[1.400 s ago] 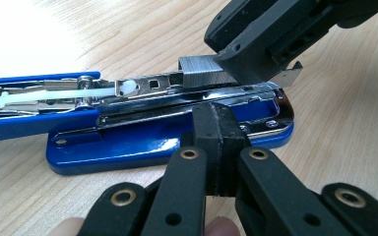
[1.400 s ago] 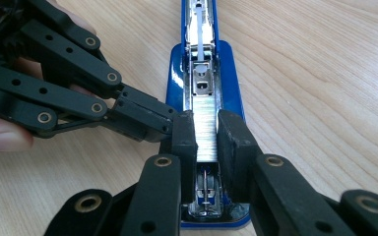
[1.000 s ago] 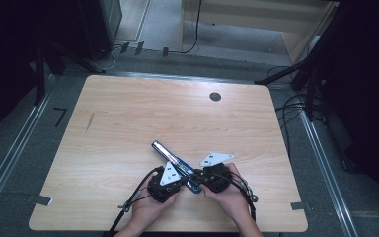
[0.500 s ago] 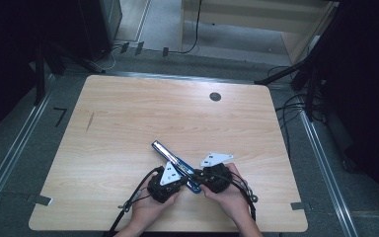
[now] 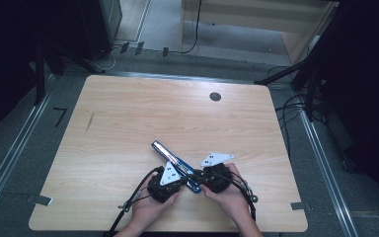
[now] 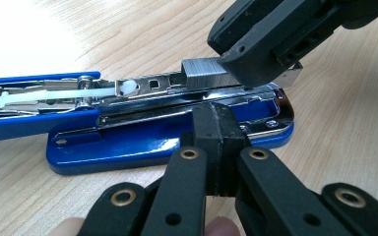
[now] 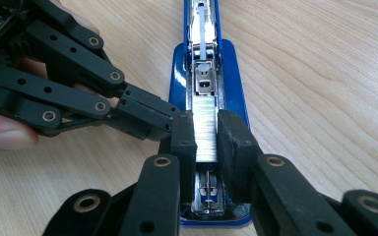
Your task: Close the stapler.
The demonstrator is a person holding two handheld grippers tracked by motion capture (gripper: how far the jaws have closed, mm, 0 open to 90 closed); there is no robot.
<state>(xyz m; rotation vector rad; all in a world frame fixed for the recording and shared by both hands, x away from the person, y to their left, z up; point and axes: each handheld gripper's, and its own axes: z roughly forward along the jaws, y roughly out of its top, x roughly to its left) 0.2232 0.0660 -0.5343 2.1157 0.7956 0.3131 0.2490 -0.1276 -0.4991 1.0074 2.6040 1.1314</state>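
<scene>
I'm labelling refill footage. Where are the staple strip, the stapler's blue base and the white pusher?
staple strip (image 7: 205,135): right gripper view, top of the strip.
blue base (image 6: 128,150): left gripper view, its side.
white pusher (image 6: 54,95): left gripper view, its rod.

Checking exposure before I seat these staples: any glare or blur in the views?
Left gripper view: table blown white at upper left, staple strip sharp. Right gripper view: evenly lit, near jaw links soft. High view: table bright, surroundings dark, stapler small.

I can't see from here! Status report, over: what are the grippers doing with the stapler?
Right gripper shut on staple strip, over open blue stapler. Left gripper shut, pressed against stapler base. Nothing in the way.
</scene>
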